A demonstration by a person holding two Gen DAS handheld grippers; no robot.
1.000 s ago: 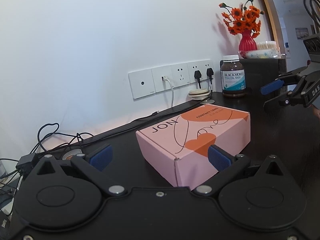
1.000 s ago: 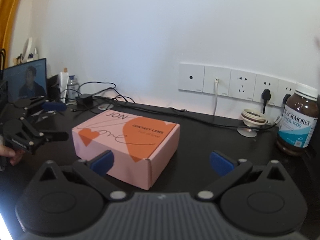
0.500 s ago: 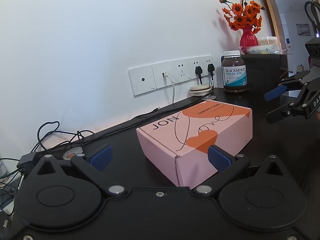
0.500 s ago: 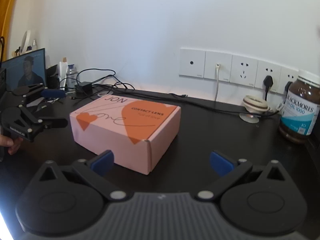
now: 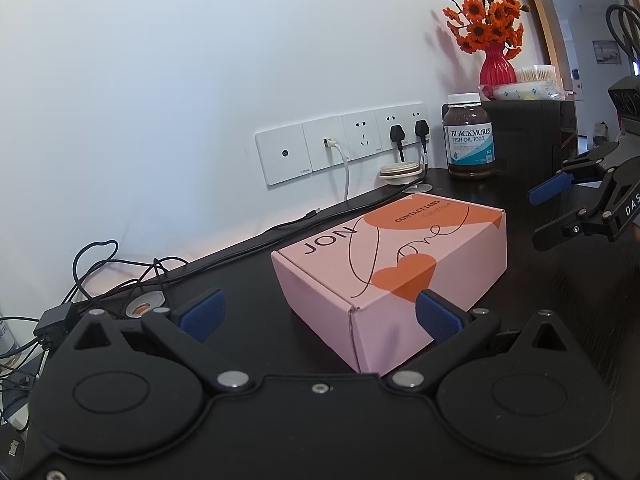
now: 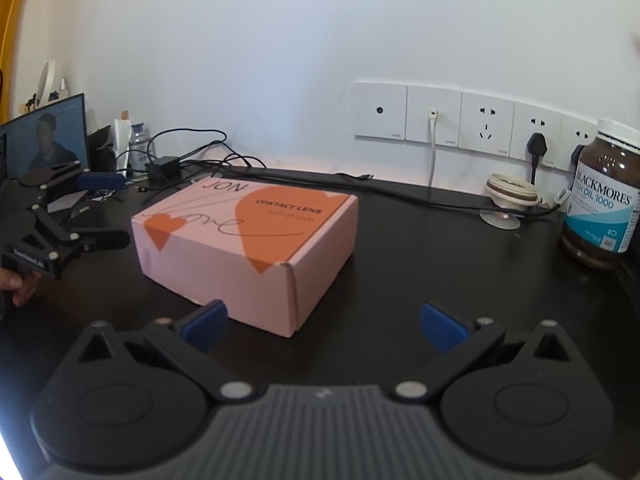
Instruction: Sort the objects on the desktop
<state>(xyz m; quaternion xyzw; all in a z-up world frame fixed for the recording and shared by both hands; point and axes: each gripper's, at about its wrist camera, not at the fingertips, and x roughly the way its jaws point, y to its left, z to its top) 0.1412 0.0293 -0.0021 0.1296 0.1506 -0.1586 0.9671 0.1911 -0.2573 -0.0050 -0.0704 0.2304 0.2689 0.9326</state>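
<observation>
between left jaws: near corner of the pink box (image 5: 390, 260) fills the right half of the gap; bare table (image 5: 248, 280) shows in the left half.
ahead-left of left jaws: tangled cables (image 5: 120, 272) and a small round disc (image 5: 145, 303) crowd the wall side.
between right jaws: open dark table, the box's near corner just ahead-left.
ahead-right of right jaws: clear run of table up to the fish oil bottle (image 6: 602, 196), a white cap (image 6: 511, 197) and a trailing black cable (image 6: 400, 190).
far side of box: the left gripper (image 6: 104, 210) stands just beside it.
</observation>
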